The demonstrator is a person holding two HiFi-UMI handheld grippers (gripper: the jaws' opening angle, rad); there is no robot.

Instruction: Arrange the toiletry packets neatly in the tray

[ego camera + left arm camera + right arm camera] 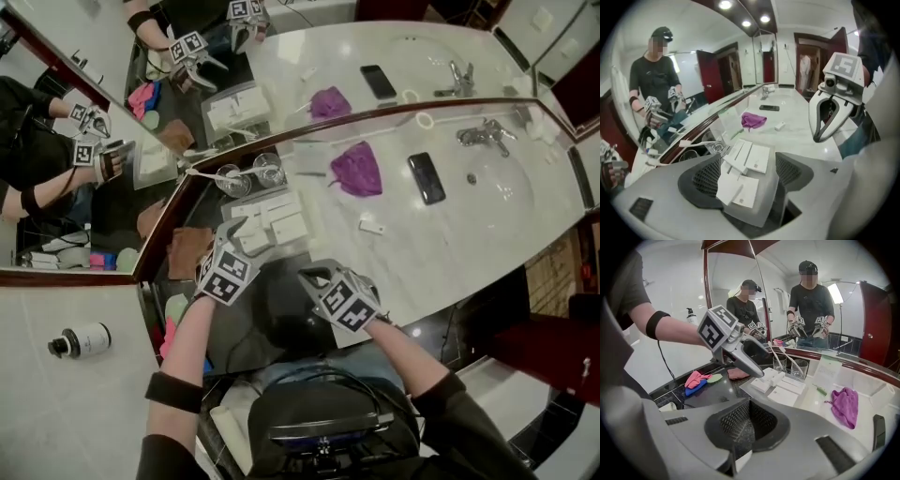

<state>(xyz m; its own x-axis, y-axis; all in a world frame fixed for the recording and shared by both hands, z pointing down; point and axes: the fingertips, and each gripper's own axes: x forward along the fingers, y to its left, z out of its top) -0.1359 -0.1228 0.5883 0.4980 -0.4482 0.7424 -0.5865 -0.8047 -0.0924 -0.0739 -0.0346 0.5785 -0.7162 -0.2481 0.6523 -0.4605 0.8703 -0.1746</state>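
Several white toiletry packets lie in a clear tray on the marble counter, below the mirror. In the left gripper view the packets lie flat in two loose groups on the tray, partly overlapping. My left gripper hovers over the tray's near left end, jaws open, with nothing pressed between the pads. My right gripper hangs just right of it near the counter's front edge. Its jaws are shut and empty. The right gripper view shows the left gripper pointing down at the packets.
Two glasses with toothbrushes stand behind the tray. A purple cloth, a black phone and one stray white packet lie to the right, before the sink and tap. A brown cloth lies left.
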